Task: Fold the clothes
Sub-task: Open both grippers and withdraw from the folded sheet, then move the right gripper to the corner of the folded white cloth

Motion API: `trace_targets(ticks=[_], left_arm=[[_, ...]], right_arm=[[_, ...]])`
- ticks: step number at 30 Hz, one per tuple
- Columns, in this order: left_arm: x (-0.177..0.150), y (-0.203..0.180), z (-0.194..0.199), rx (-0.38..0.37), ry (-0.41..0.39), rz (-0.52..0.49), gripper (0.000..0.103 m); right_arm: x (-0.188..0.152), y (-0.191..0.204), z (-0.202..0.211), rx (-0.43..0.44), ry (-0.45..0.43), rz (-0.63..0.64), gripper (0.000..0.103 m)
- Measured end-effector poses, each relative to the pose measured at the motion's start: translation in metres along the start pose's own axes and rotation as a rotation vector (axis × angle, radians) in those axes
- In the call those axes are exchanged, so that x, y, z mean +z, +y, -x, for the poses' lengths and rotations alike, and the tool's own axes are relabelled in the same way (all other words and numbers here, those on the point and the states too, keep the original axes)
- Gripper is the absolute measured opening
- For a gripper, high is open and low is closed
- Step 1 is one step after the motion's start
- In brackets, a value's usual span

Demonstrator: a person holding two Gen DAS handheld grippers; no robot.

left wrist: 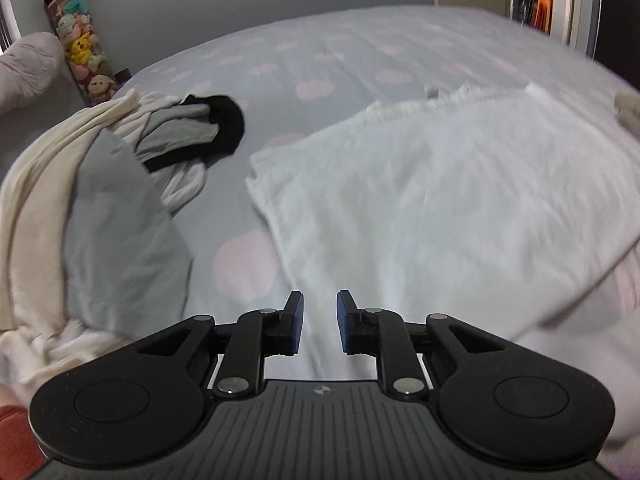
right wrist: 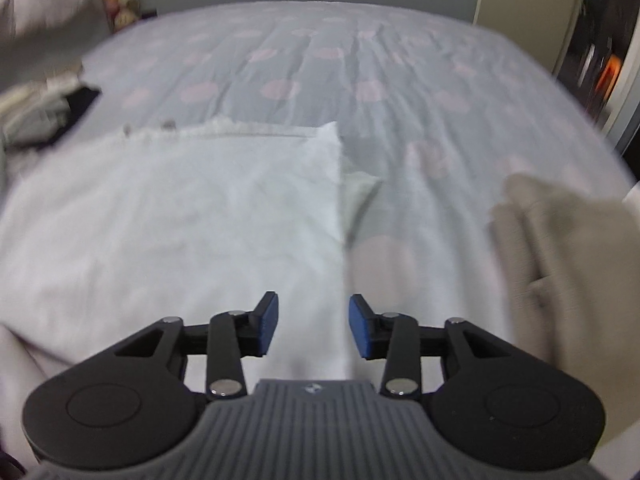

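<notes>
A white garment (left wrist: 432, 192) lies spread flat on the bed; in the right wrist view it (right wrist: 180, 216) fills the left and middle. My left gripper (left wrist: 319, 322) is open and empty, hovering over the garment's near left part. My right gripper (right wrist: 313, 326) is open and empty, over the garment's right edge. A pile of unfolded clothes (left wrist: 100, 184) in cream, pale blue, grey, white and black lies to the left of the garment.
The bed has a grey sheet with pink spots (left wrist: 316, 88). A beige folded garment (right wrist: 560, 248) lies on the right. A tube of plush toys (left wrist: 80, 48) stands at the wall, far left. A pink pillow (left wrist: 28, 68) lies beside it. Dark shelving (right wrist: 600, 56) stands far right.
</notes>
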State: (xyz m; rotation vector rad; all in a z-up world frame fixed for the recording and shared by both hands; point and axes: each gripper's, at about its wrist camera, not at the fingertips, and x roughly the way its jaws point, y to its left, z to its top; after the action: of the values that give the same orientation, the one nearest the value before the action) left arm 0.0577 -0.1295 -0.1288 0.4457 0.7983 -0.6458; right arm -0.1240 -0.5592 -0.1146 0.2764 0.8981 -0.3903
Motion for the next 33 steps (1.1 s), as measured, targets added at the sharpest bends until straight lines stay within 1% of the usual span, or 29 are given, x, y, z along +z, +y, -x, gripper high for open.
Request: trace_targets(ticks=[2, 3, 6, 8, 12, 14, 17, 22, 27, 33], left_arm=[[0.005, 0.004, -0.008, -0.027, -0.016, 0.024, 0.017], [0.008, 0.007, -0.012, -0.038, -0.022, 0.038, 0.017], [0.015, 0.015, -0.028, -0.028, -0.026, 0.058, 0.017], [0.018, 0.021, -0.039, -0.032, -0.035, 0.088, 0.017], [0.017, 0.028, -0.056, -0.023, -0.039, 0.123, 0.026], [0.015, 0.029, -0.064, -0.021, -0.027, 0.125, 0.026], [0.010, 0.035, -0.073, -0.043, -0.019, 0.154, 0.028], [0.006, 0.043, -0.081, -0.053, -0.021, 0.178, 0.039], [0.003, 0.044, -0.086, -0.062, -0.017, 0.188, 0.040], [0.003, 0.045, -0.087, -0.066, -0.009, 0.195, 0.040]], right_arm=[[0.004, -0.001, -0.008, 0.042, 0.003, -0.055, 0.050], [0.006, 0.000, -0.012, 0.054, 0.006, -0.080, 0.054], [0.011, 0.000, -0.028, 0.052, 0.036, -0.146, 0.063], [0.013, -0.001, -0.038, 0.045, 0.057, -0.180, 0.064], [0.019, -0.004, -0.055, 0.041, 0.081, -0.228, 0.066], [0.024, -0.008, -0.060, 0.039, 0.080, -0.243, 0.068], [0.033, -0.012, -0.069, 0.039, 0.070, -0.253, 0.069], [0.053, -0.016, -0.089, 0.019, 0.073, -0.253, 0.070], [0.073, -0.022, -0.111, -0.014, 0.100, -0.256, 0.070], [0.089, -0.035, -0.128, -0.019, 0.093, -0.304, 0.071]])
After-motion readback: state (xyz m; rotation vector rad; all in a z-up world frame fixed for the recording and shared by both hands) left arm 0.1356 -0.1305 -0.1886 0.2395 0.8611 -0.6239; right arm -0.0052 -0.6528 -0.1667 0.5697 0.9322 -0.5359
